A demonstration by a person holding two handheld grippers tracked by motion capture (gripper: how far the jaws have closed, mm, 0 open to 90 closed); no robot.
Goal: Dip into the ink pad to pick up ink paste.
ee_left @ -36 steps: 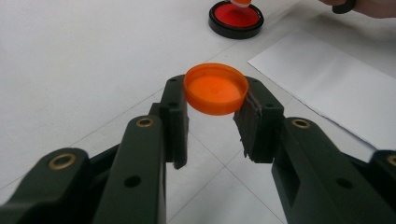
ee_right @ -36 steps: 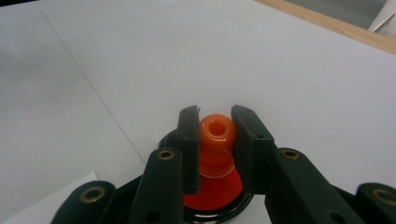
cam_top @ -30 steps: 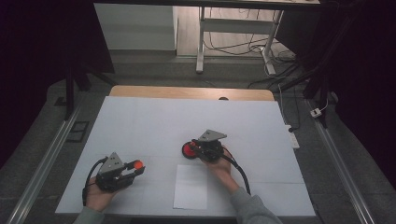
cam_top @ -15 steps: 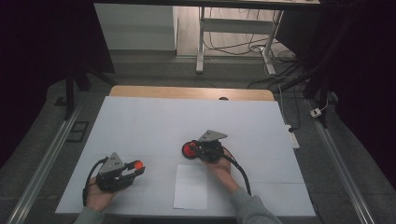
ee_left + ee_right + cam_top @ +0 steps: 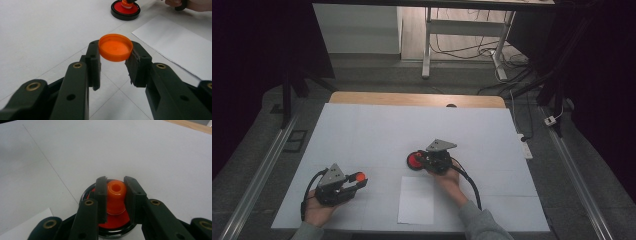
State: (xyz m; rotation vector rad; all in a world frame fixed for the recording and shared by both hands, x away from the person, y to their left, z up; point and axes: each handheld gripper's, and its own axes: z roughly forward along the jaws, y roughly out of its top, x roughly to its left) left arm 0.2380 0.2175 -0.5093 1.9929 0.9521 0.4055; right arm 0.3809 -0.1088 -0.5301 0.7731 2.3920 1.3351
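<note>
My left gripper (image 5: 115, 56) (image 5: 358, 178) is shut on a round orange cap (image 5: 115, 47) (image 5: 359, 176), held by its rim just above the white table sheet at the front left. My right gripper (image 5: 116, 192) (image 5: 421, 160) is shut on an orange stamp handle (image 5: 115, 195) with a hole in its top. The stamp stands pressed into a round black tin with a red ink pad (image 5: 111, 225) (image 5: 414, 161) (image 5: 125, 10) near the table's middle. A white sheet of paper (image 5: 417, 199) (image 5: 182, 47) lies flat between the two hands.
A white sheet (image 5: 412, 135) covers most of the wooden table (image 5: 412, 98). Metal rails (image 5: 257, 175) run along both sides. Beyond the far edge stand a table frame and loose cables (image 5: 462, 50) on the floor.
</note>
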